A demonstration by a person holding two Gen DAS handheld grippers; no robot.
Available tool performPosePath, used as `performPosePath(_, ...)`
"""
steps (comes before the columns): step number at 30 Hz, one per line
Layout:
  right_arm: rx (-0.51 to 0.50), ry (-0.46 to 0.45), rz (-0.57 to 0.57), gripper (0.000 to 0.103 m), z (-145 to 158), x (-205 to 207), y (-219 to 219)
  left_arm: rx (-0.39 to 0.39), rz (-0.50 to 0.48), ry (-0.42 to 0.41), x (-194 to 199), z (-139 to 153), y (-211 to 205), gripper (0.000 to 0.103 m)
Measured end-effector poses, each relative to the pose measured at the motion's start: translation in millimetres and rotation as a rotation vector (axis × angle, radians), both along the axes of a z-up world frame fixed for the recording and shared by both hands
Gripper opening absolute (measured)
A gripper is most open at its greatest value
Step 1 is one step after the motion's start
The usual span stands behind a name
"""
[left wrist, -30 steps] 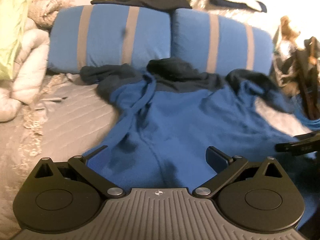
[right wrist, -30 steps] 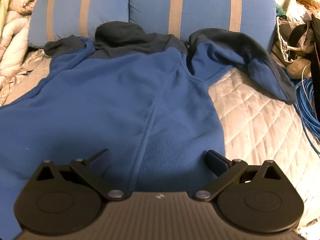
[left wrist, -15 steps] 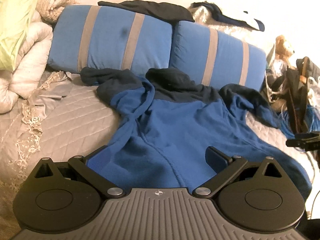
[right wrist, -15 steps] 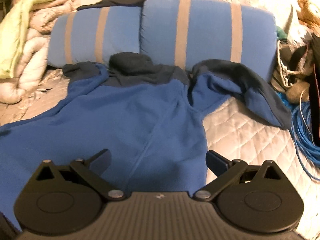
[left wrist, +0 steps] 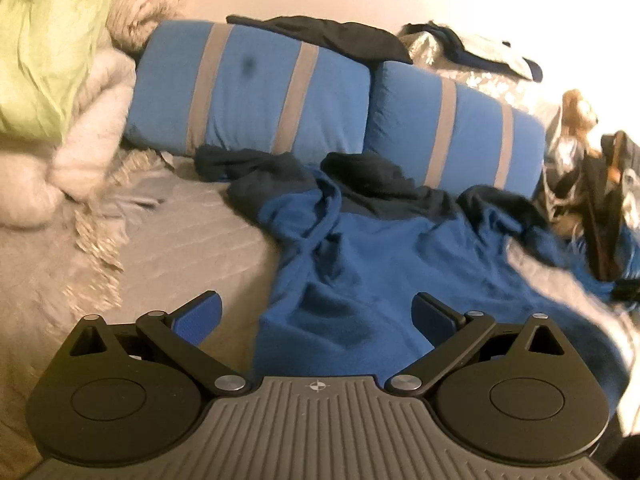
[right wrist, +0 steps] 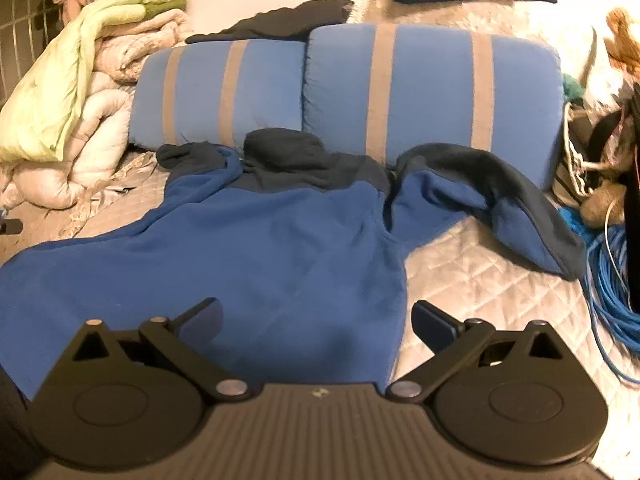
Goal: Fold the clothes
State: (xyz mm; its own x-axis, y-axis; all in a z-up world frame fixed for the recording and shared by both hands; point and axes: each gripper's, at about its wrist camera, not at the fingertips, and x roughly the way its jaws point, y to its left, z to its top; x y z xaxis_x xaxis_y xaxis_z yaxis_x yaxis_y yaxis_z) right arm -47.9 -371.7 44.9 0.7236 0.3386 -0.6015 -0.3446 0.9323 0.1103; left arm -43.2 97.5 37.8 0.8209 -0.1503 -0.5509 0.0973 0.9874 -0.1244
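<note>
A blue fleece hoodie (left wrist: 372, 264) with a dark navy hood and cuffs lies spread on the quilted bed, hood toward the pillows; it also shows in the right wrist view (right wrist: 272, 248). My left gripper (left wrist: 316, 316) is open and empty, above the hoodie's lower left edge. My right gripper (right wrist: 316, 320) is open and empty, above the hoodie's lower right edge. The right sleeve (right wrist: 500, 200) lies out toward the bed's right side. The left sleeve (left wrist: 240, 168) is bunched near the pillows.
Two blue pillows with grey stripes (left wrist: 256, 92) (right wrist: 432, 92) stand at the head of the bed. Rolled white and green bedding (right wrist: 68, 112) is piled at the left. A blue cable coil (right wrist: 612, 280) and clutter (left wrist: 600, 192) lie at the right edge.
Both grippers have pulled back and risen from the hoodie, so more of the bed and pillows shows. The left gripper has shifted left, past the hoodie's edge. Both stay open.
</note>
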Motion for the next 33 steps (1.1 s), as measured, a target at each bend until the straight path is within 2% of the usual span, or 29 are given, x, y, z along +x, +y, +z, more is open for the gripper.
performPosePath(3,-0.008,0.030,-0.005,0.103,1.2,-4.4,-9.3,0.024,-0.008,0.010,-4.7,0.0,10.7,0.103)
performPosePath(4,-0.004,0.042,-0.006,0.103,1.4,-5.6,-13.4,0.008,-0.014,0.029,-4.7,-0.3,16.1,0.103)
performPosePath(9,0.039,0.060,-0.015,0.103,1.3,-14.4,-34.6,-0.106,-0.086,0.101,-2.5,-8.4,45.6,0.103)
performPosePath(18,0.107,0.082,-0.046,0.103,-6.7,-20.6,-60.6,-0.381,-0.182,0.218,-0.4,-49.3,76.0,0.101)
performPosePath(20,0.121,0.095,-0.058,0.103,-10.6,-19.6,-66.6,-0.424,-0.204,0.225,-1.7,-55.1,77.2,0.089)
performPosePath(22,0.138,0.102,-0.069,0.103,-15.2,-20.0,-72.9,-0.462,-0.208,0.232,-1.6,-58.8,78.6,0.085)
performPosePath(23,0.147,0.105,-0.073,0.103,-17.4,-20.3,-76.1,-0.481,-0.210,0.236,-1.6,-60.6,79.2,0.072)
performPosePath(25,0.164,0.104,-0.080,0.103,-21.6,-21.4,-81.2,-0.519,-0.214,0.243,-1.5,-64.4,80.6,0.052)
performPosePath(27,0.186,0.104,-0.088,0.103,-26.7,-23.6,-87.2,-0.558,-0.218,0.251,-1.4,-68.1,82.0,0.044)
performPosePath(29,0.217,0.104,-0.086,0.103,-30.6,-24.9,-92.2,-0.596,-0.222,0.258,-1.3,-71.8,83.4,0.030)
performPosePath(31,0.278,0.122,-0.094,0.103,-36.3,-25.2,-99.8,-0.634,-0.226,0.265,-1.2,-75.6,84.7,0.025)
performPosePath(33,0.382,0.186,-0.100,0.103,-46.3,-23.3,-110.6,-0.672,-0.230,0.272,-1.1,-79.3,86.1,0.022)
